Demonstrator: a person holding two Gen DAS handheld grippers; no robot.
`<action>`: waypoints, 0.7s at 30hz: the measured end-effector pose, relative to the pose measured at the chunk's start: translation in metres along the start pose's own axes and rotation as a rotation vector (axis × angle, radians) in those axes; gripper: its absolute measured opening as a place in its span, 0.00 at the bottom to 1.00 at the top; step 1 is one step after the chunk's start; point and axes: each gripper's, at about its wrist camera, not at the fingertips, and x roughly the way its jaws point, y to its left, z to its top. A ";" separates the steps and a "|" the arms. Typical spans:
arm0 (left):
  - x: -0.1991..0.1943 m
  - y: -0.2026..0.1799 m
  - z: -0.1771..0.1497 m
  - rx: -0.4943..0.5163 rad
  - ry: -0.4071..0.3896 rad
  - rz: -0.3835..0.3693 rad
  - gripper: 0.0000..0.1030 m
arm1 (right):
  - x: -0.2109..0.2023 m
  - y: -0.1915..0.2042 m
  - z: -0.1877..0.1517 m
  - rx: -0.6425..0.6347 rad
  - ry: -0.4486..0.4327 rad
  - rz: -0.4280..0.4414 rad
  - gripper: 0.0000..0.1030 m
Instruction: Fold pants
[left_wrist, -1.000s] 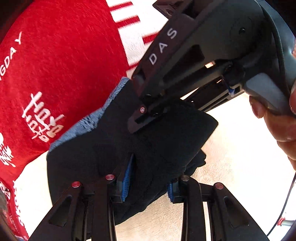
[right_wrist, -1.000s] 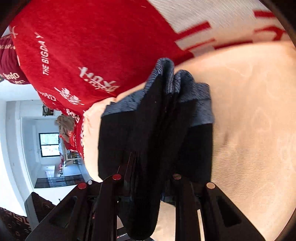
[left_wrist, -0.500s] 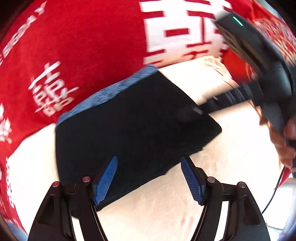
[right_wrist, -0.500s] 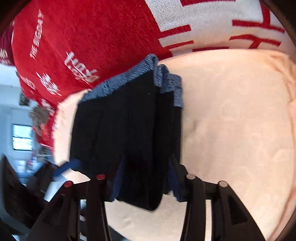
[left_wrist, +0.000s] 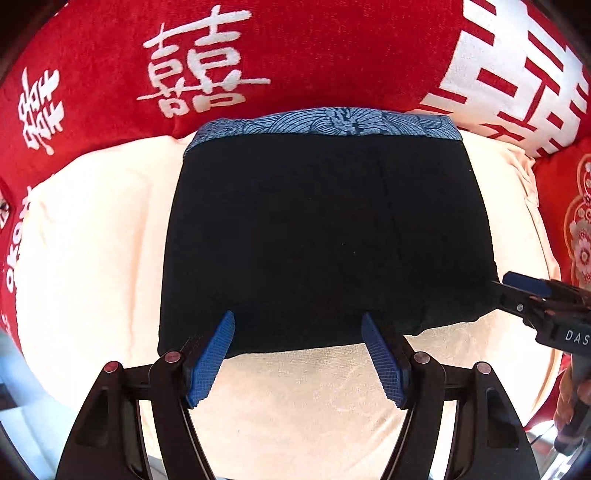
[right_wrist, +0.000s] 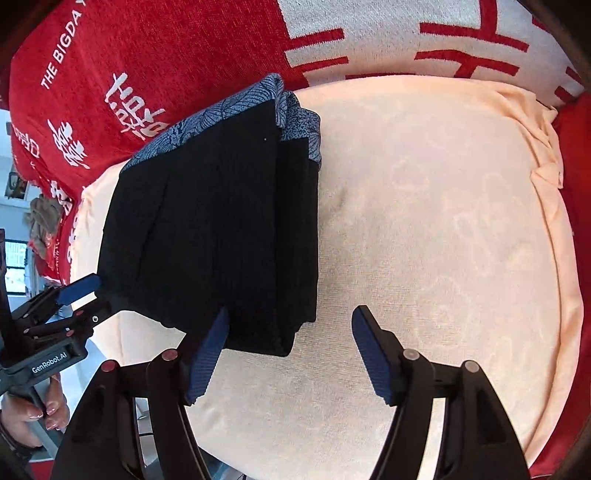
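- Off to nine o'clock: red blanket (left_wrist: 92, 74) with white lettering, wrapping round the far side of the peach towel (left_wrist: 92, 240).
- Dead centre on that towel: pants (left_wrist: 325, 236), now a flat, squared-off black bundle, patterned blue waistband (left_wrist: 325, 123) along the twelve o'clock edge.
- A second back, same bundle bunched and clamped in both claws; now spread out, lying under its own weight.
- Left claw (left_wrist: 297, 354): released, jaws just sprung wide, blue pads (left_wrist: 212, 360) flanking the six o'clock hem with nothing pinched between them.
- Pulled back and squared up too, so the whole bundle sits in plain view instead of crammed against the lens.
- Over at three o'clock in the left view: right claw (left_wrist: 517, 291) just off the bundle's corner.
- From its own camera, right claw (right_wrist: 291, 354) likewise released, jaws opening over the last moment; left pad (right_wrist: 207, 362) right against the near corner of the stacked layers, right pad over bare towel, no squeeze on the cloth.
- Layers seen edge-on there: several thicknesses stacked neatly, waistband ends lined up at eleven o'clock.
- Reads like the final fold set down and let go, task looking all but done; perhaps a tidy-up pat left, nothing more.
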 end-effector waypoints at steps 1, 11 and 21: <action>0.000 0.000 -0.001 -0.004 0.001 0.003 0.70 | -0.001 0.001 -0.001 -0.005 0.000 -0.004 0.70; 0.002 0.011 -0.001 -0.034 0.009 0.001 0.70 | -0.009 0.002 -0.015 0.024 0.013 -0.033 0.70; 0.001 0.024 0.008 -0.040 -0.002 -0.016 0.70 | -0.025 0.002 -0.026 0.062 0.006 -0.047 0.68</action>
